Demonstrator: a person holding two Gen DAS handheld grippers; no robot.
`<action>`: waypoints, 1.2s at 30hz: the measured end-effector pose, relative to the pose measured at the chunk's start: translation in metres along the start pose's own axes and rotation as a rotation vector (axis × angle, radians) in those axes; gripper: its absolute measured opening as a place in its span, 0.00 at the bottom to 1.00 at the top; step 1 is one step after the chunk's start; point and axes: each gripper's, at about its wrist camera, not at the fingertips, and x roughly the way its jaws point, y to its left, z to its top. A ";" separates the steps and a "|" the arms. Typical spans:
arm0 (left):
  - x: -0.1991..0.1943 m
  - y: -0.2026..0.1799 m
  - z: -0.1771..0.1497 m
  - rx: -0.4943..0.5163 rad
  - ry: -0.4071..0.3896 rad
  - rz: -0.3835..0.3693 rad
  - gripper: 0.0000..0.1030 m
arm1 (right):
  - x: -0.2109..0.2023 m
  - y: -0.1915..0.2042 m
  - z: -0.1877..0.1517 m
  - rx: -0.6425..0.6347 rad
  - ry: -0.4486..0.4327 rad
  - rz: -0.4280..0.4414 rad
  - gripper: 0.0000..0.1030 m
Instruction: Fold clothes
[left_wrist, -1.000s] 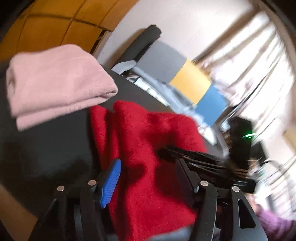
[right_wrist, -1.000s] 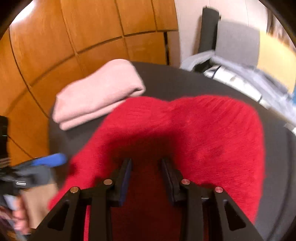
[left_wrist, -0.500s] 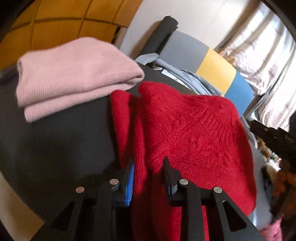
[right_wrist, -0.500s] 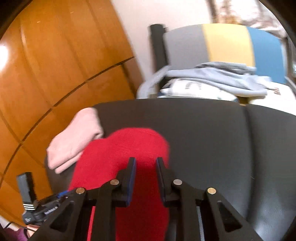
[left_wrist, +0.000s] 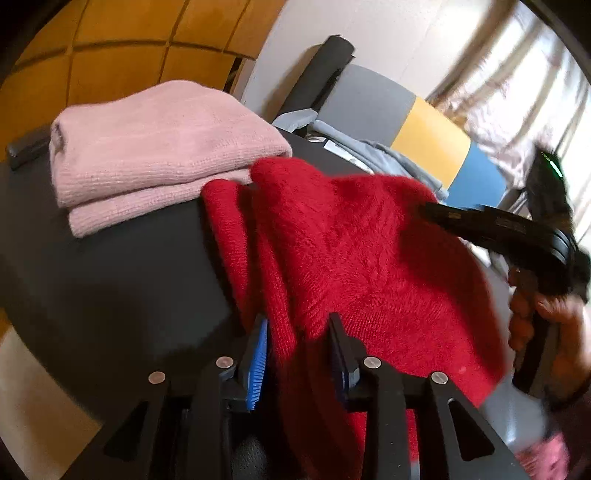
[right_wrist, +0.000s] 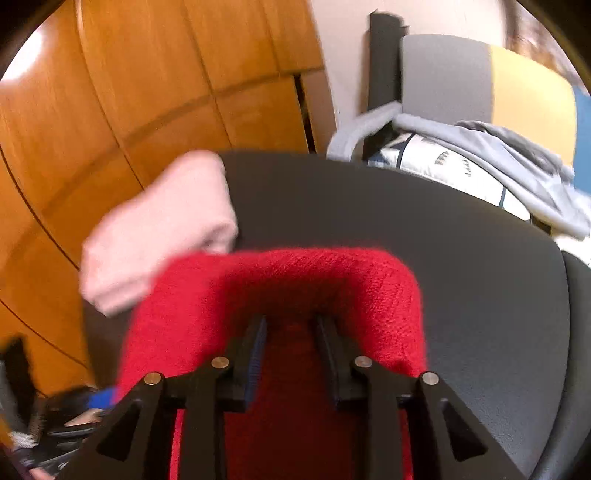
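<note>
- wood-panelled wall (right_wrist: 147, 92) and a grey, yellow and blue chair back (left_wrist: 417, 118) are seen behind a dark desk (left_wrist: 110, 277).
- a fluffy red knitted sweater (left_wrist: 351, 258) is spread on the desk, touching a folded pale pink knit (left_wrist: 155, 147).
- red fabric is gripped in the left tongs (left_wrist: 297, 332).
- red fabric is likewise pinched by the right tongs (right_wrist: 290, 328), its edge draped over them.

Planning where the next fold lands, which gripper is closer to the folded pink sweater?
Left. The left gripper grips the red sweater's edge beside the pink sweater; the right gripper holds its far side.
</note>
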 end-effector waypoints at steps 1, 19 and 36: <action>-0.003 0.001 0.004 -0.020 -0.009 -0.016 0.37 | -0.022 -0.010 -0.003 0.061 -0.054 0.044 0.29; 0.039 0.007 0.028 0.057 0.127 0.069 0.75 | 0.015 -0.096 -0.076 0.556 0.195 0.332 0.72; 0.060 -0.057 0.016 0.129 0.257 -0.120 0.71 | -0.102 -0.117 -0.134 0.556 0.048 0.098 0.40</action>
